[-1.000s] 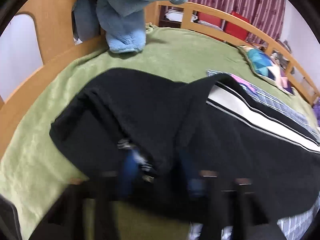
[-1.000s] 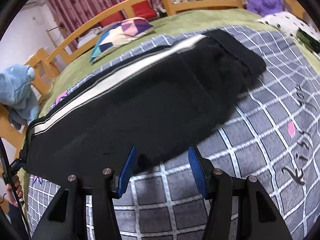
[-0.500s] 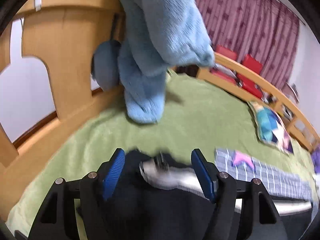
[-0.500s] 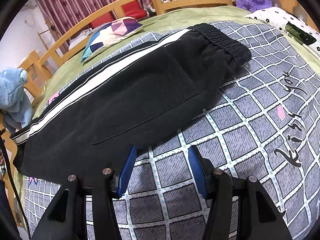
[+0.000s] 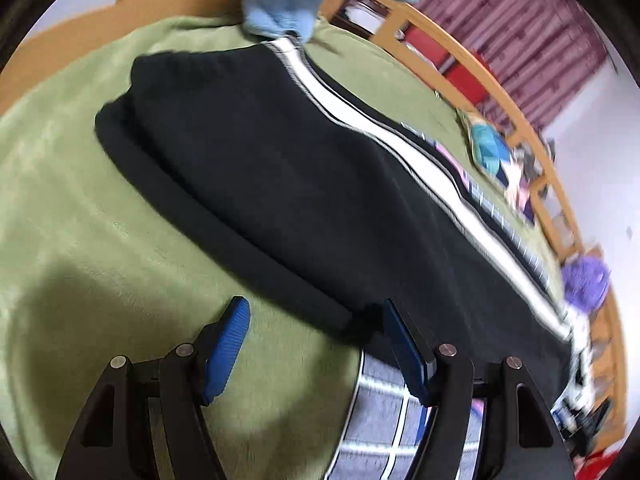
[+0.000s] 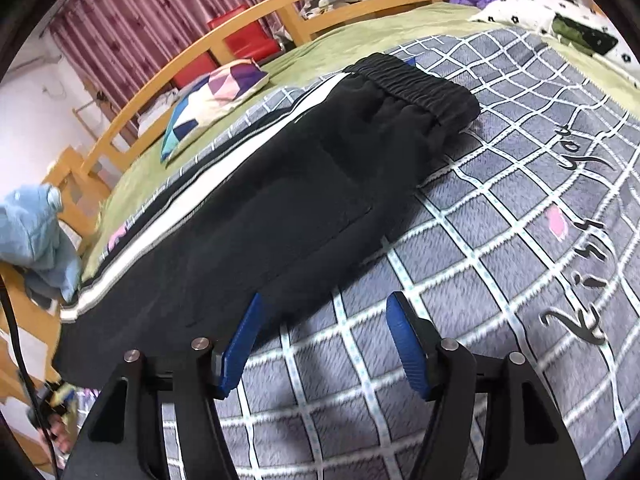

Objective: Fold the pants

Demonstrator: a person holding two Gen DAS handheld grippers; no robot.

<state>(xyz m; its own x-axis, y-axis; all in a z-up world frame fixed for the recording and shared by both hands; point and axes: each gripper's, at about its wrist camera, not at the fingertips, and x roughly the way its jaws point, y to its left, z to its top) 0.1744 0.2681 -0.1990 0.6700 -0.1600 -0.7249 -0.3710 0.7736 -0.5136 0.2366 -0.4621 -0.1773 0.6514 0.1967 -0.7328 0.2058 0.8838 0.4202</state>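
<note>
Lying lengthwise across frame centre: black pants (image 5: 304,184), near edge just ahead of left gripper (image 5: 316,340), fingers spread, gripping nothing. Showing only in right view: elastic waistband (image 6: 416,84) upper right, checked blanket (image 6: 500,240) stretching bare around right gripper (image 6: 324,336), likewise spread, empty.

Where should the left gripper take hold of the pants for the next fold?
Probably the cuff end of the pants, at the near rolled hem. Come in low from the green blanket side: the open left gripper already faces that raised edge.
</note>
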